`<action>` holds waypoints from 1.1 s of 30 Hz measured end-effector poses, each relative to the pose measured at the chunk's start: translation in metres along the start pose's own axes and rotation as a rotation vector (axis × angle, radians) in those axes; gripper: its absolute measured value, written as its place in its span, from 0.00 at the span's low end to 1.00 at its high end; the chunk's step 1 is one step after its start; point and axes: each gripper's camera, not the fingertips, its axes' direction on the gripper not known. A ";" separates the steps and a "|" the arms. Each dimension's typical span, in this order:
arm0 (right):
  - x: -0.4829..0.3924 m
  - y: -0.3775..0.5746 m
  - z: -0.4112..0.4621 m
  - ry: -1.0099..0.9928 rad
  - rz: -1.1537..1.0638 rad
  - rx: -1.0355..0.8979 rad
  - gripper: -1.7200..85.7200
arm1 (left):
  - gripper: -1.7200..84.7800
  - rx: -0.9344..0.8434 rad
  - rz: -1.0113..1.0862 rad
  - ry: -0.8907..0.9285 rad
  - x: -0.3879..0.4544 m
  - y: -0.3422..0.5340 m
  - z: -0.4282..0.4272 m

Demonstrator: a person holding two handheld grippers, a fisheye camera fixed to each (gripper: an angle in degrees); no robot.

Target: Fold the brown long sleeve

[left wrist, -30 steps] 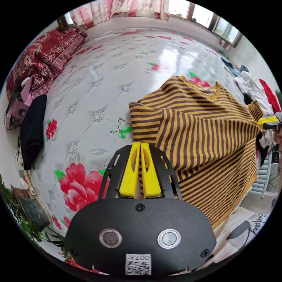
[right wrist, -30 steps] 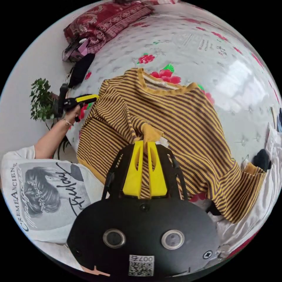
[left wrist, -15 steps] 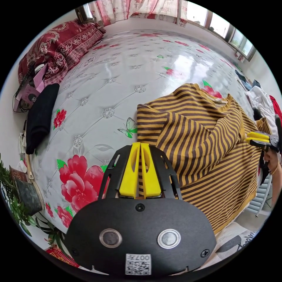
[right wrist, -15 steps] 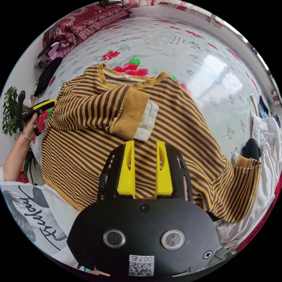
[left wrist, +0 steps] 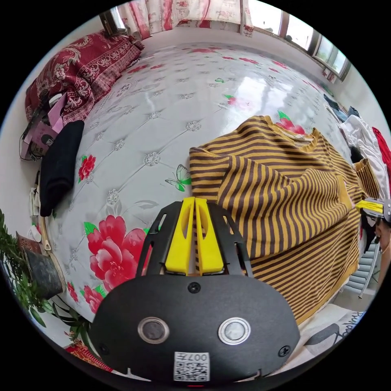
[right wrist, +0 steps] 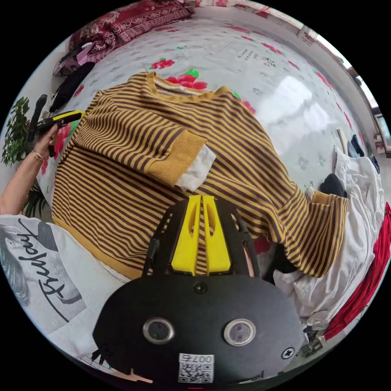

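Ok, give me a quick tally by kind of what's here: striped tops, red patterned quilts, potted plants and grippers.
striped top: 1
red patterned quilt: 1
potted plant: 1
grippers: 2, the left gripper and the right gripper
Total: 5

- Glossy white quilted bed cover with red flowers, catching window glare.
- Windows along far wall, floral curtains hung there.
- Dark red patterned bedding heaped at one side.
- Potted plant against pale wall.
- Loose clothes pile at bed edge.
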 end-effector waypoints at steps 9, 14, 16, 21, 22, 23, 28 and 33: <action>-0.016 -0.020 -0.025 -0.137 0.048 0.313 0.08 | 0.03 0.034 0.303 0.111 0.041 -0.050 0.001; -0.038 -0.015 0.015 -0.013 -0.009 0.271 0.07 | 0.01 0.009 0.298 -0.045 0.037 -0.054 0.027; -0.038 -0.009 0.017 -0.029 0.020 0.296 0.07 | 0.01 0.045 0.206 0.035 0.018 -0.050 0.028; -0.005 0.022 -0.010 -0.208 0.217 0.390 0.05 | 0.01 0.025 0.048 0.070 0.002 -0.049 0.016; 0.001 0.035 -0.021 -0.195 0.245 0.465 0.05 | 0.01 0.066 0.003 0.035 -0.002 -0.040 0.003; 0.013 0.065 -0.042 -0.140 0.304 0.604 0.05 | 0.01 0.098 -0.025 0.033 -0.007 -0.029 -0.011; 0.081 0.144 -0.076 0.339 0.530 0.629 0.09 | 0.01 0.144 -0.029 0.138 -0.020 0.036 -0.042; 0.160 0.158 -0.033 0.217 0.658 0.359 0.09 | 0.01 0.038 -0.028 0.145 -0.015 0.093 -0.040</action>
